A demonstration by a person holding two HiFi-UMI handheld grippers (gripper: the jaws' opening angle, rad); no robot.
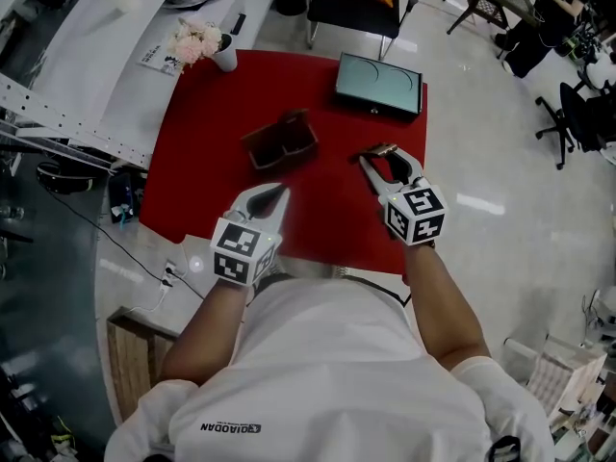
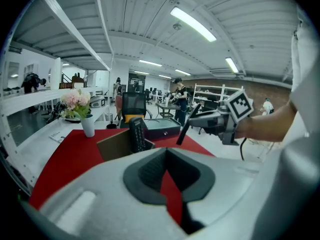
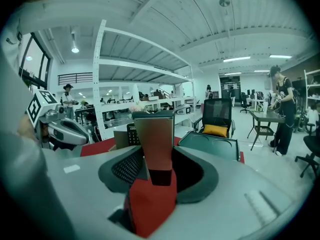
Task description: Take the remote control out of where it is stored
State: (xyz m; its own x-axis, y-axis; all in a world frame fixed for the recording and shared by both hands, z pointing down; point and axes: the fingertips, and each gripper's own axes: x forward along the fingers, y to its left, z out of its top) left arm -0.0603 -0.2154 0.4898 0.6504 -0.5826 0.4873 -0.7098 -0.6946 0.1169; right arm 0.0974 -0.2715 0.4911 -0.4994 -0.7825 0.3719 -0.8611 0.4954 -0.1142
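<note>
The remote stands upright in the brown box. Near the box's front our left tongs are closed, empty; to its right our right tongs clamp a brown panel.

The right gripper clamped a brown flat panel upright between its pads. Ahead and slightly left of the jaws, a remote control stood in a brown box. A grey-green case lay ahead to the right. The left gripper sat far left. Red cloth lay beneath the jaws.
</note>
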